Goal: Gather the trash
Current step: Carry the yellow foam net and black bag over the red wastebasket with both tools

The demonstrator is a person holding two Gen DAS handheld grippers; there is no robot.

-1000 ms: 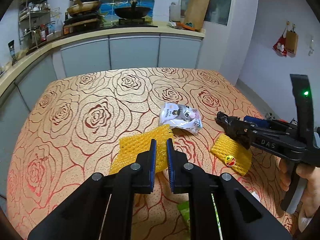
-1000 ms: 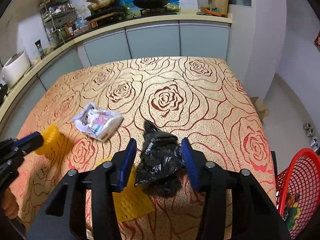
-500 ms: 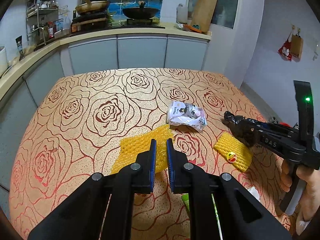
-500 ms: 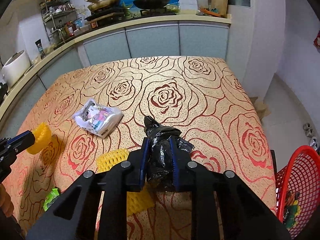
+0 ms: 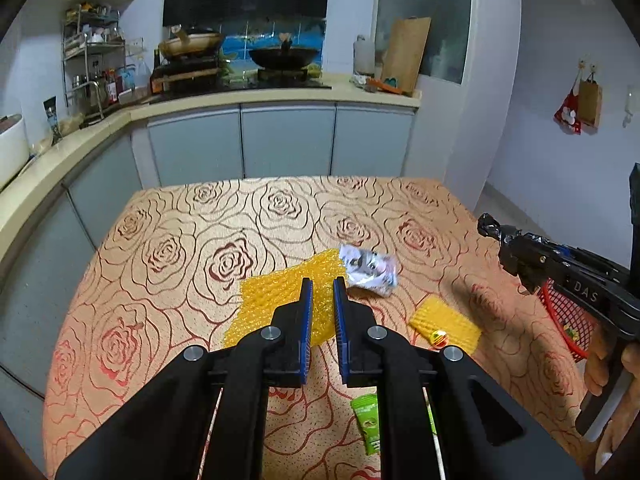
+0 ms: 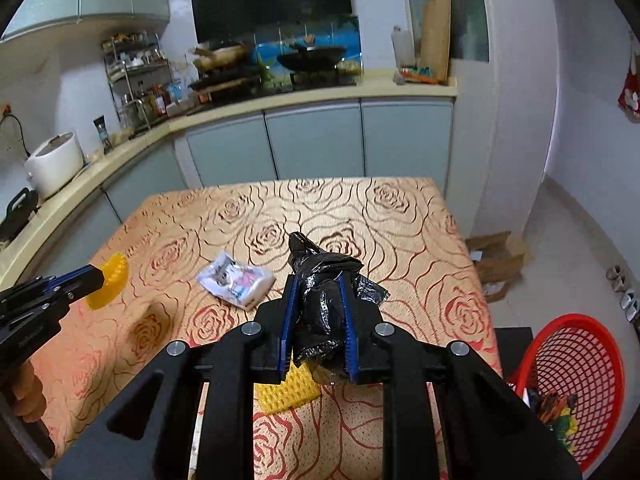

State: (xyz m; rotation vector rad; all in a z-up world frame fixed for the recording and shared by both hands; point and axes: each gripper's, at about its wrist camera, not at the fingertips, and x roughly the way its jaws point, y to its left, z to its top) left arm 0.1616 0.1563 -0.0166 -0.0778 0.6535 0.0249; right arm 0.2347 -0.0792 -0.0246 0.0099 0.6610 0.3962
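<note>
My left gripper (image 5: 320, 285) is shut on a yellow foam net (image 5: 272, 296) and holds it above the rose-patterned table (image 5: 160, 264). The right wrist view shows that same left gripper (image 6: 94, 278) at the left edge, with the yellow foam net (image 6: 110, 284) hanging from its tip. My right gripper (image 6: 318, 282) is shut on a crumpled black plastic bag (image 6: 320, 264), lifted clear of the cloth. From the left wrist view, the right gripper (image 5: 505, 249) enters from the right with the black bag (image 5: 490, 226) sticking out of its tip.
On the table lie a white snack wrapper (image 5: 370, 270), a second yellow foam net with a sticker (image 5: 444, 326) and a green wrapper (image 5: 370, 420). A red mesh basket (image 6: 576, 380) with some trash stands on the floor off the table's right side. Kitchen counters run behind.
My right gripper's jaws closed on the black bag and lifted it off the table. The left gripper rose too, carrying its yellow foam net up.
</note>
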